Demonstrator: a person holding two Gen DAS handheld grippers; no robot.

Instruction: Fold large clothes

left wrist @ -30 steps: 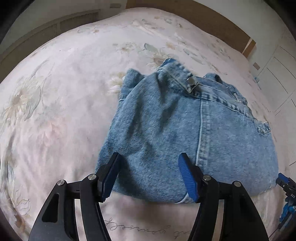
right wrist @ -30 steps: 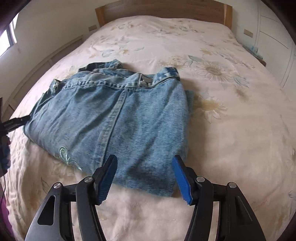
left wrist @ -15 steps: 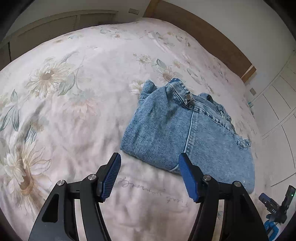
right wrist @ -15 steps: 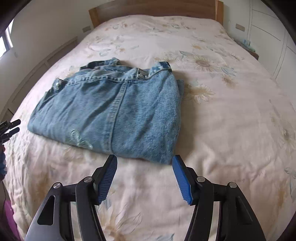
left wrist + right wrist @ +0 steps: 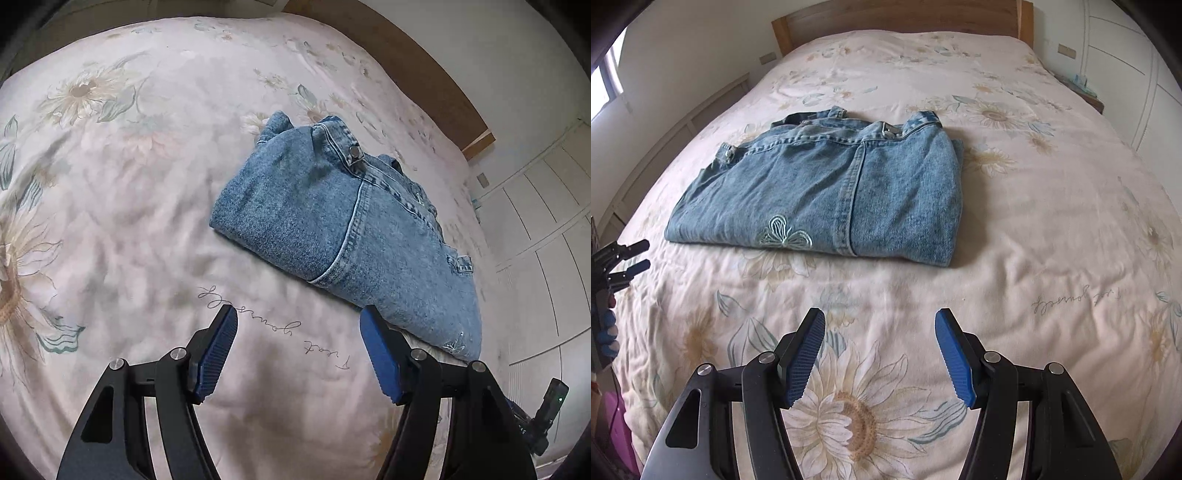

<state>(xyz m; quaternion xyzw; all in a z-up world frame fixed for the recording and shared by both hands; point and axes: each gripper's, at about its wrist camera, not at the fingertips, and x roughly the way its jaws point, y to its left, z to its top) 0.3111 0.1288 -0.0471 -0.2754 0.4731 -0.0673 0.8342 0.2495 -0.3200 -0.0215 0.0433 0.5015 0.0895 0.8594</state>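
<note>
Folded denim garment (image 5: 827, 192) is laid flat on the floral bedspread (image 5: 1052, 229), well ahead of both fingertips. Left gripper (image 5: 299, 350) is being opened wider, right gripper (image 5: 881, 354) is parted; nothing's held.

Left gripper (image 5: 297, 349) tilted down, jaws opening, nothing between the blue pads (image 5: 218, 352), right fingertip just beside the near edge of the folded denim garment (image 5: 332, 218). Right gripper (image 5: 880, 354) tilted down, jaws apart and empty, well short of the garment's near edge.
</note>
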